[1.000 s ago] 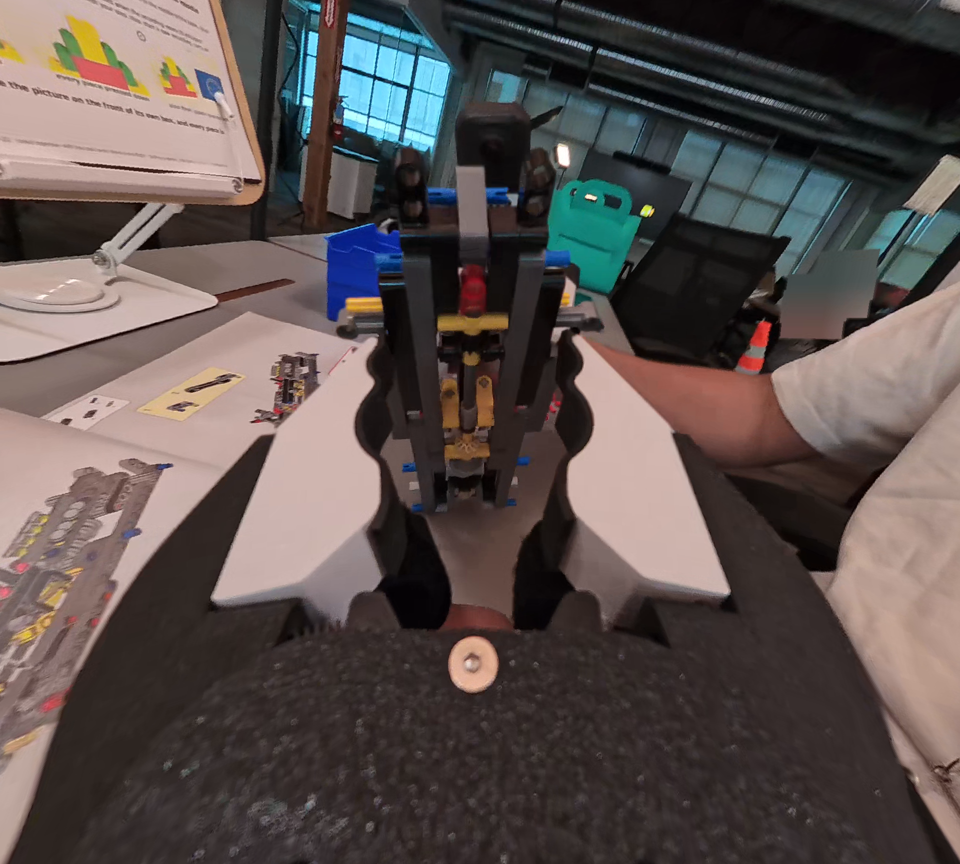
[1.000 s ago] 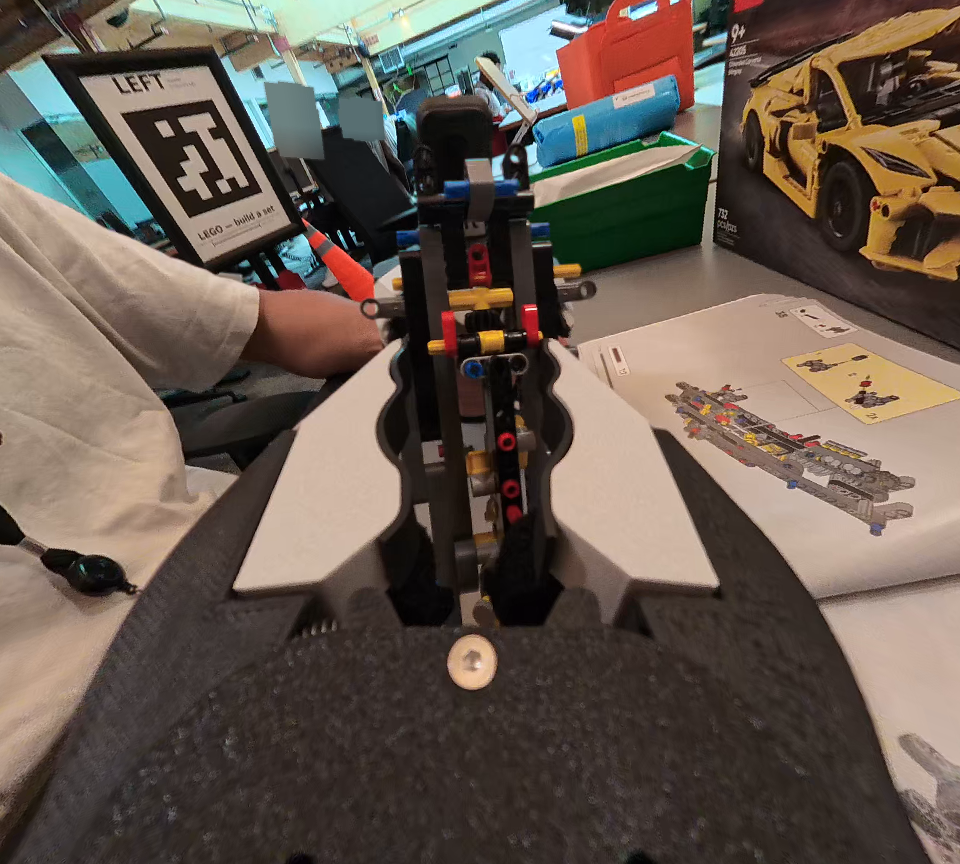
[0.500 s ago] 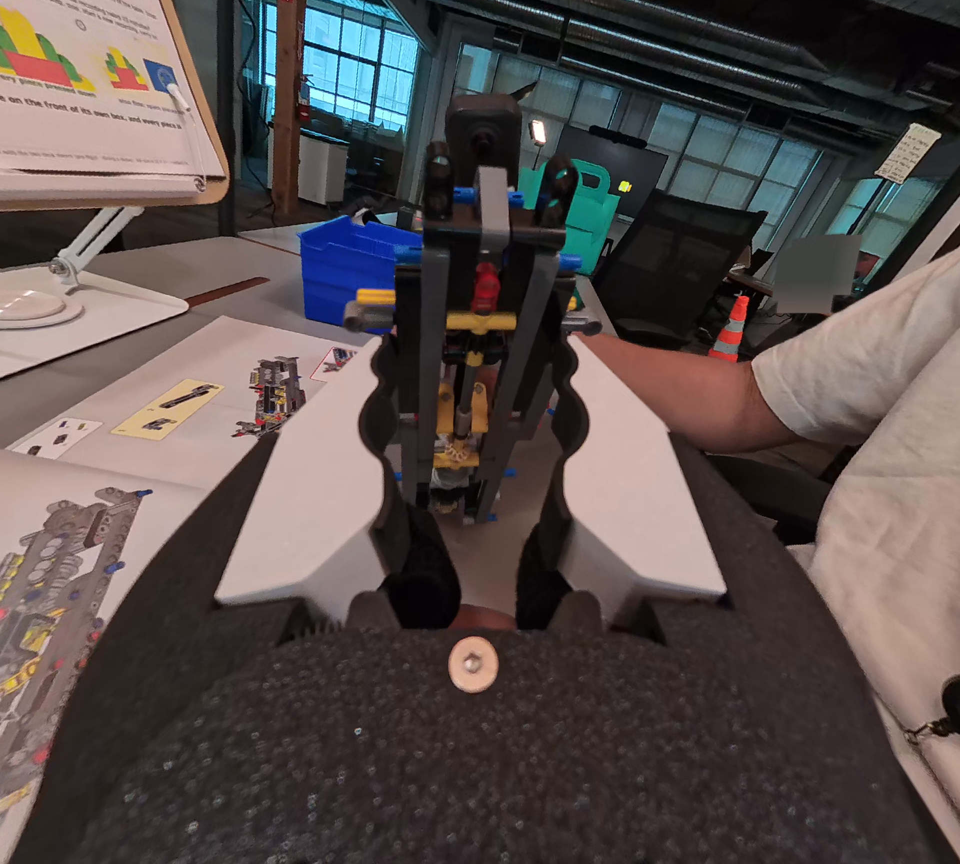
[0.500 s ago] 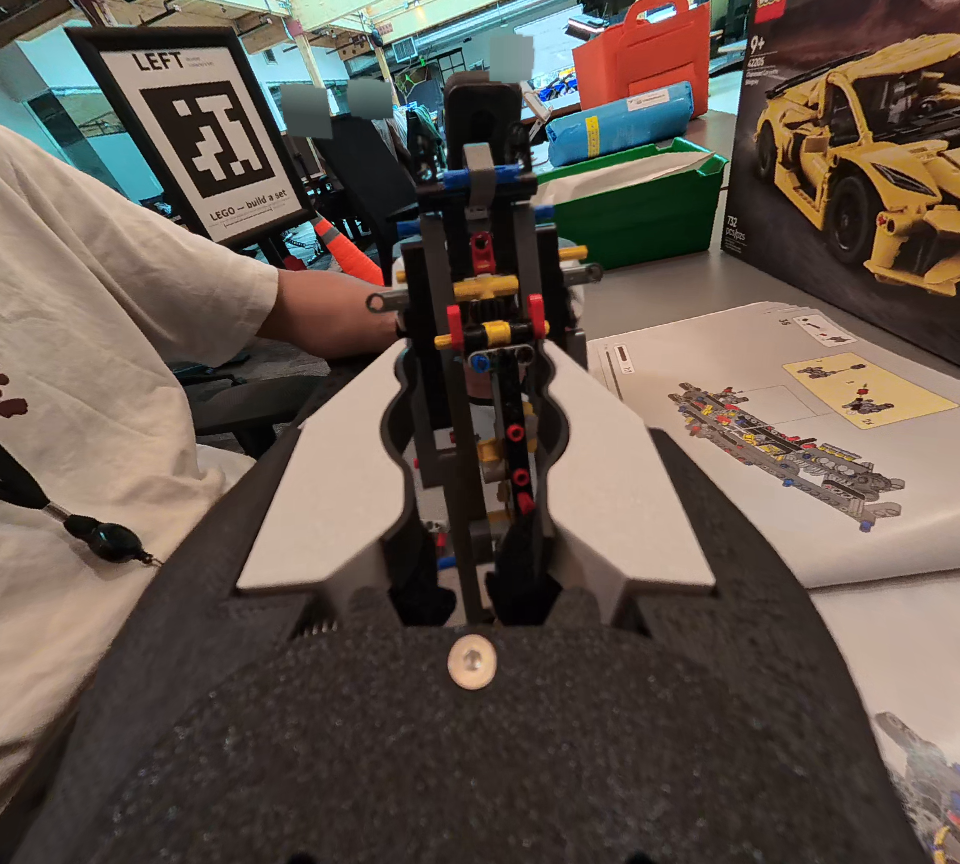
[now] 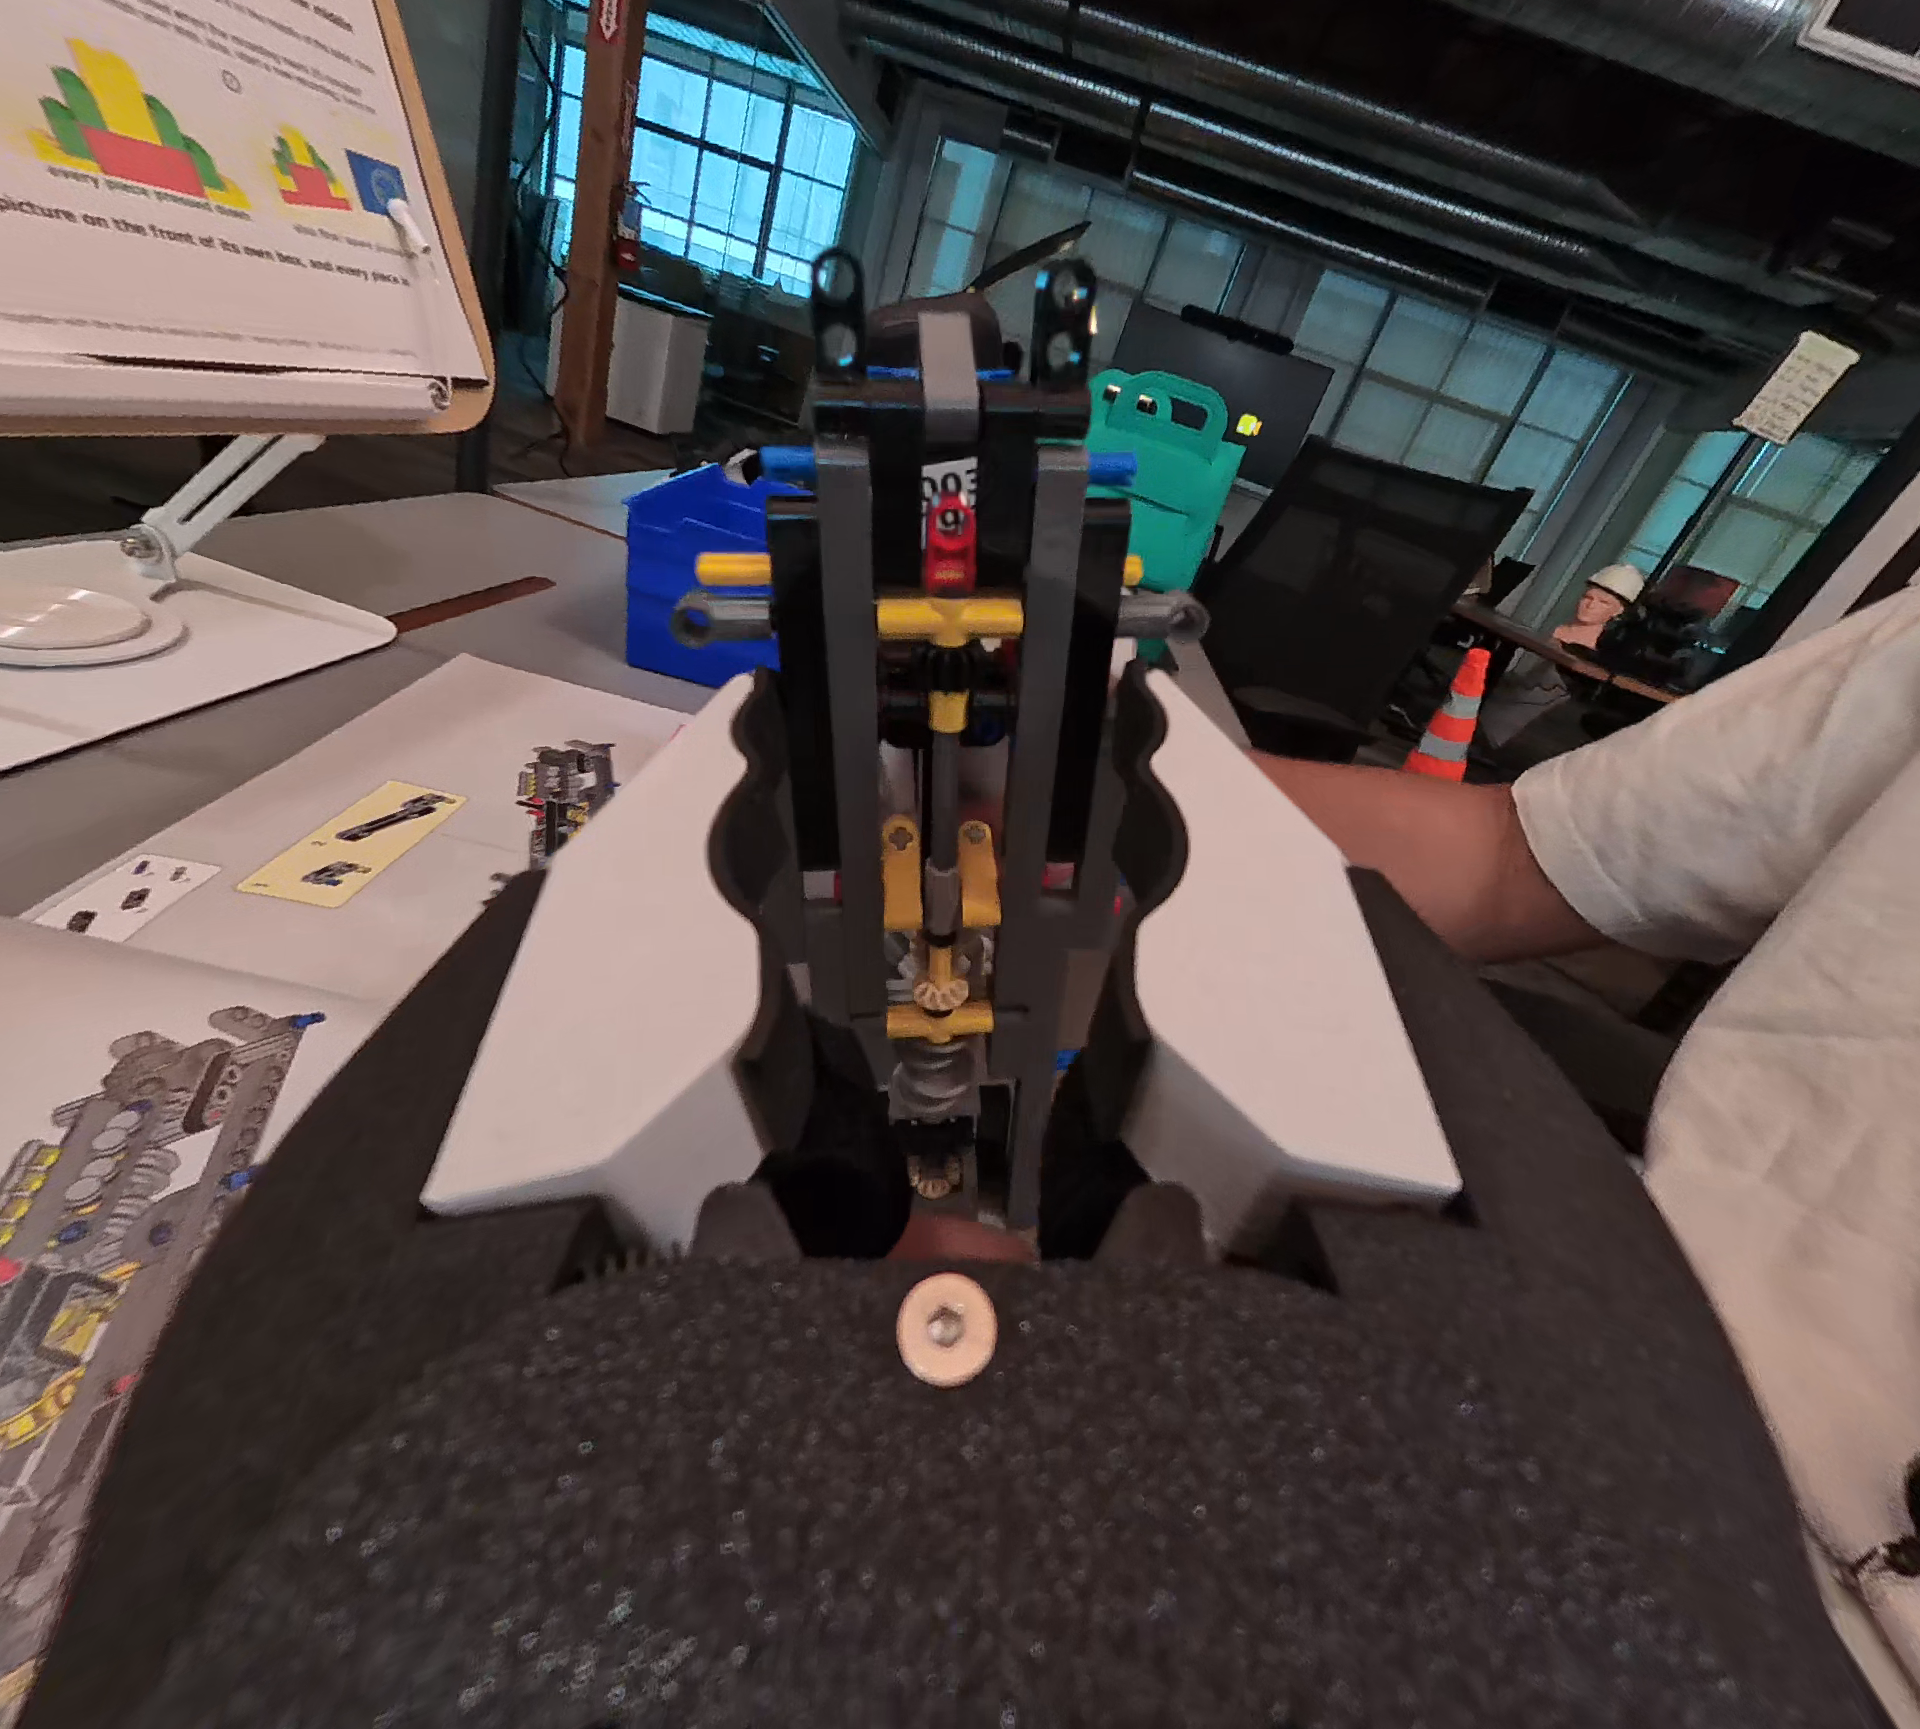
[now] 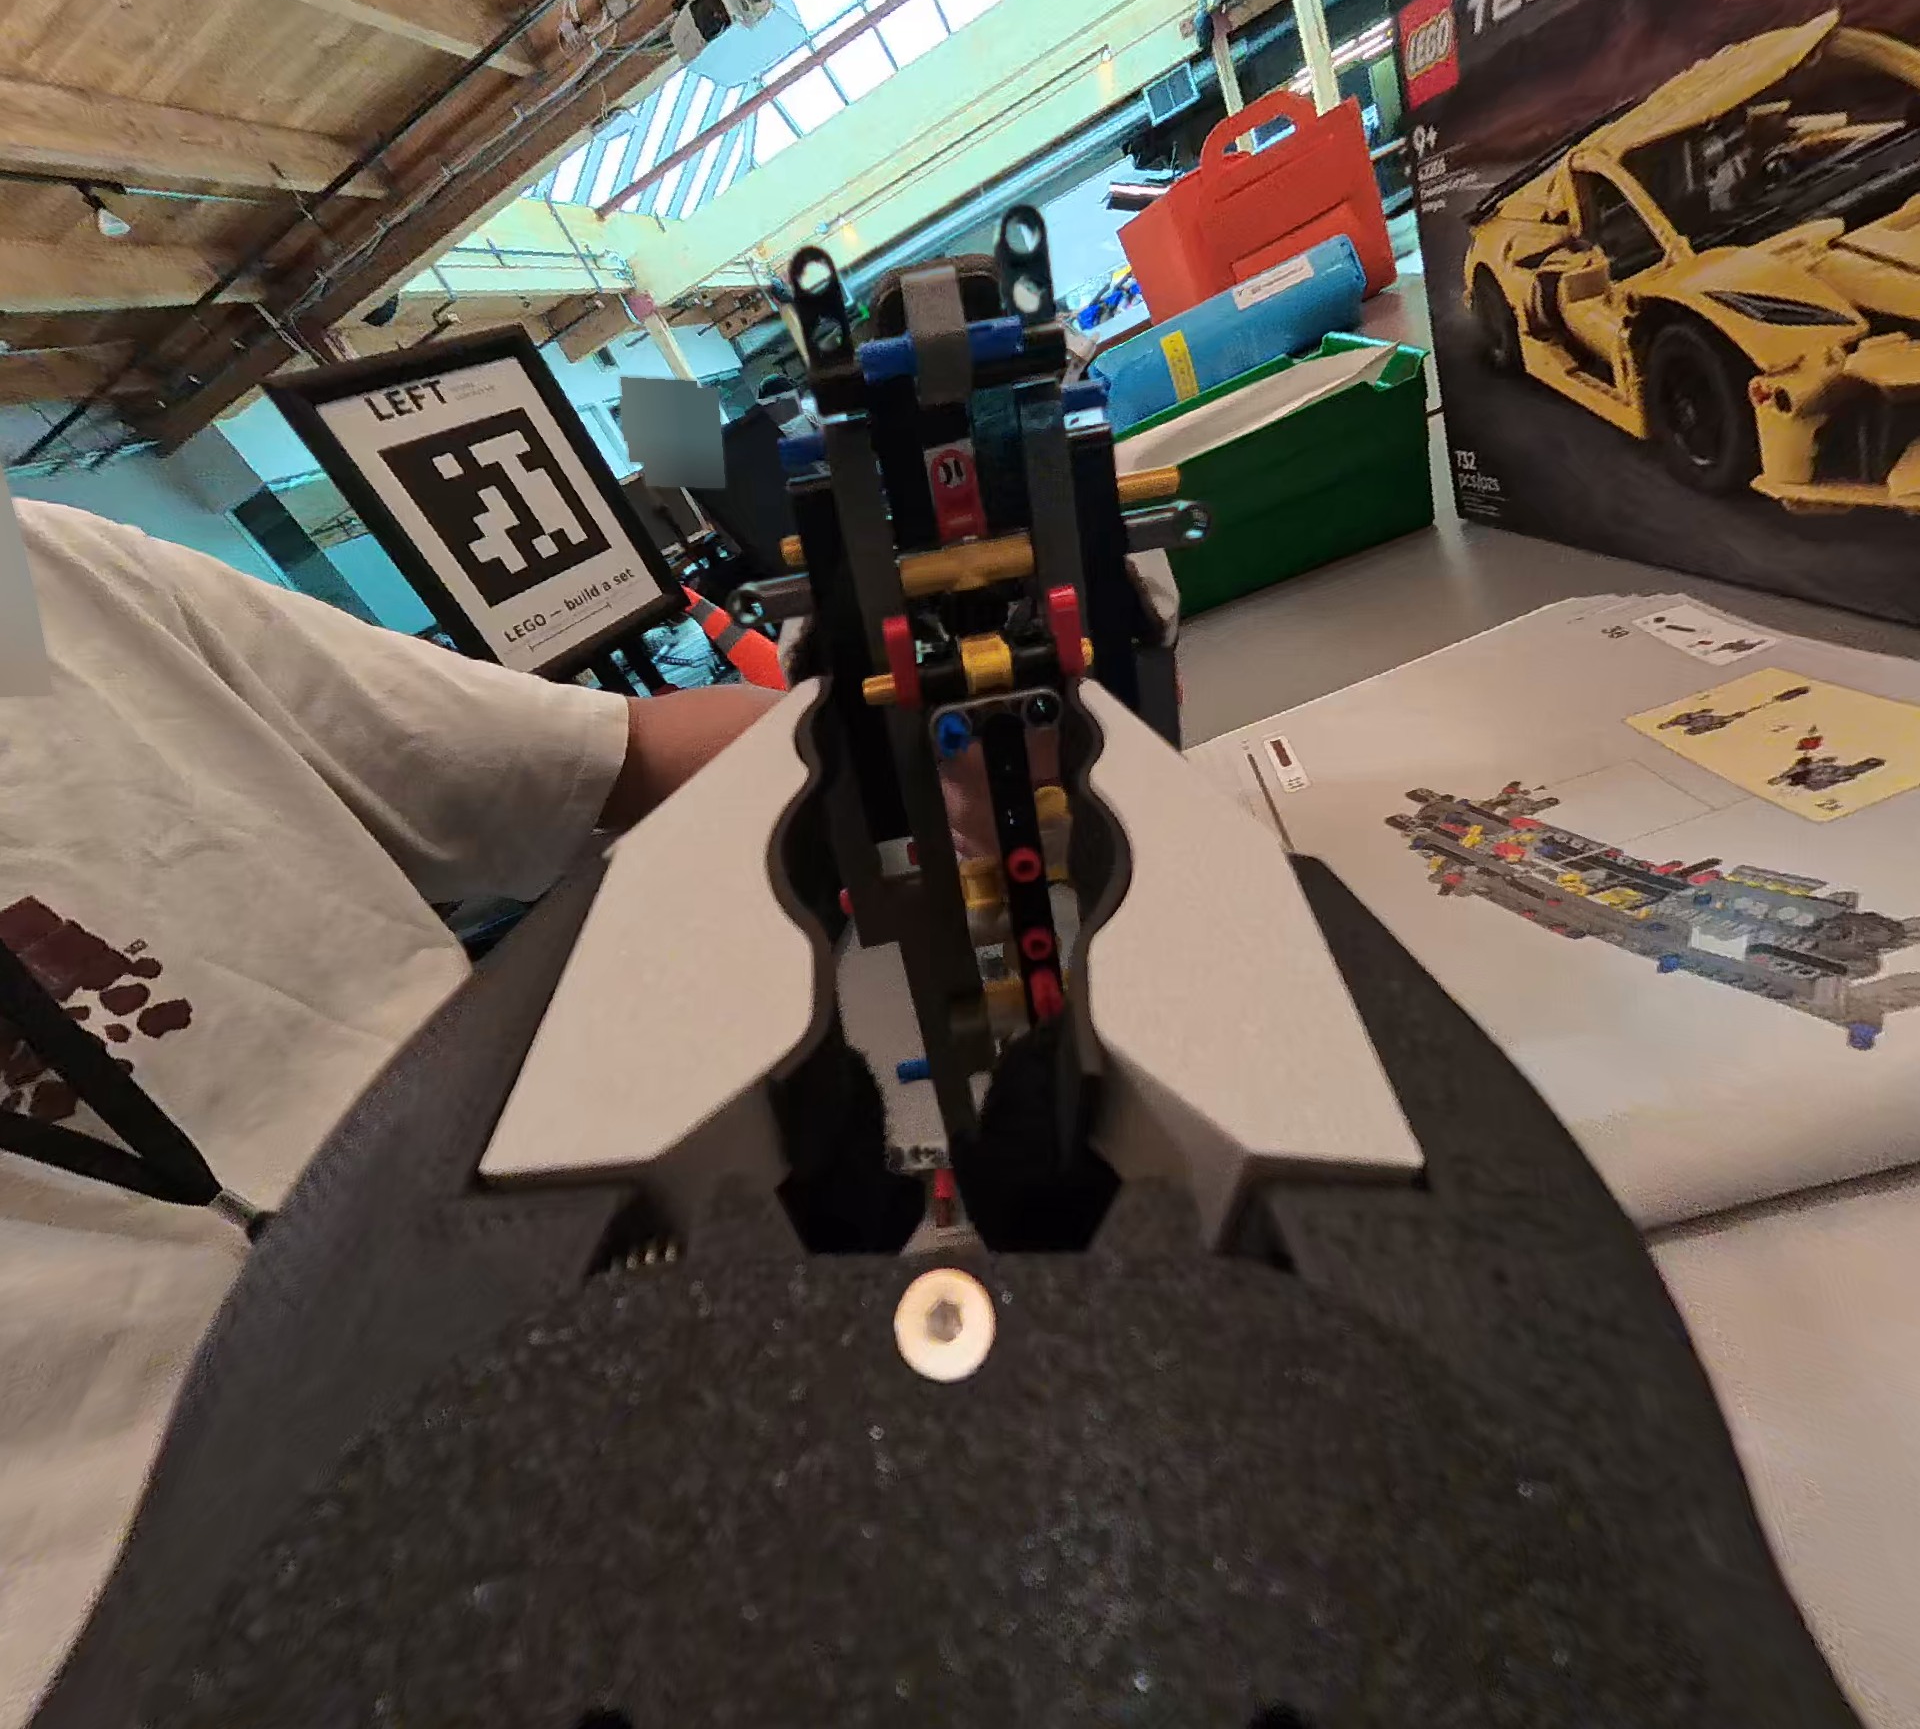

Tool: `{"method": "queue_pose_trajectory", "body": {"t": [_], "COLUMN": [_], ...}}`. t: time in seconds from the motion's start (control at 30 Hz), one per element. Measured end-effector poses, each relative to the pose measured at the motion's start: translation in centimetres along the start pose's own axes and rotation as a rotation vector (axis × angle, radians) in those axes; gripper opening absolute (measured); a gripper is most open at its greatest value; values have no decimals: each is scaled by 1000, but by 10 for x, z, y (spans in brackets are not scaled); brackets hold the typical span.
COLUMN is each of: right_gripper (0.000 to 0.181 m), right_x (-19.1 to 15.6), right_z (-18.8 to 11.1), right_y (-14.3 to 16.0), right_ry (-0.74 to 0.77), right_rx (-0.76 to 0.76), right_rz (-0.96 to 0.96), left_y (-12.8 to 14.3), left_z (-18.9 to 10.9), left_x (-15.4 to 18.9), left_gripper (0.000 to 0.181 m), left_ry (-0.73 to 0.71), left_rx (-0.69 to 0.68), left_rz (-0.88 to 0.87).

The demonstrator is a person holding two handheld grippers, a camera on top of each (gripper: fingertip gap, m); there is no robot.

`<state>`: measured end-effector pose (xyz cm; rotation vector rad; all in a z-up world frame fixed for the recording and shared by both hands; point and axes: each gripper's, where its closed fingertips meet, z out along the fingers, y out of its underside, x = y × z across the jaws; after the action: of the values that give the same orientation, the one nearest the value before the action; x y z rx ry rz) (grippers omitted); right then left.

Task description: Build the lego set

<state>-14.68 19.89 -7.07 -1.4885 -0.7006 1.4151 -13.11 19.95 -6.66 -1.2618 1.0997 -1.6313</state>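
Both pairs of jaws are closed narrow on the same thing — the half-built lego model [image 5: 940, 744], a long dark-grey frame with yellow, red and blue pins that stands upright between them, held off the desk [image 5: 436, 536]. The left gripper [image 5: 940, 858] clamps it from one side, its white fingers [image 5: 623, 952] pressing the frame's outer beams; the right gripper [image 6: 940, 838] clamps the opposite side, where a black strip with red pins runs down the model [image 6: 935, 640]. Beside the left gripper an open instruction booklet [image 5: 343, 858] lies flat on the desk, with a blue bin [image 5: 691, 578] beyond it and a printed sheet on a white stand [image 5: 197, 121] to the far left. Beside the right gripper another booklet page [image 6: 1621, 858] lies on the desk [image 6: 1382, 599], and behind it stand the set's box [image 6: 1683, 225] — yellow car pictured — and a green tray [image 6: 1299, 464]. A person's sleeve [image 6: 260, 744] shows at the left.
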Motion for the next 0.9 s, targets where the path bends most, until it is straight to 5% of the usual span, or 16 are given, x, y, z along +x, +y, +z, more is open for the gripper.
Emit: {"method": "queue_pose_trajectory", "body": {"t": [0.3,0.5,0.57,0.9], "right_gripper": [53,31,11,13], "right_x": [-7,-4,6,-1], "right_z": [-6,4,7,17], "right_y": [9,17,18,26], "right_ry": [-62,4,104,91], "right_rx": [-44,-95,-128,-185], "right_rz": [-25,-162,-209,-211], "left_y": [1,2,3,1], "left_z": [-6,-11,-12,-21], "left_x": [6,6,6,13], "left_gripper": [58,60,61,61], "left_ry": [25,9,-24,-14], "left_rx": [-8,-19,-19,-10], "left_rz": [17,32,65,90]}}
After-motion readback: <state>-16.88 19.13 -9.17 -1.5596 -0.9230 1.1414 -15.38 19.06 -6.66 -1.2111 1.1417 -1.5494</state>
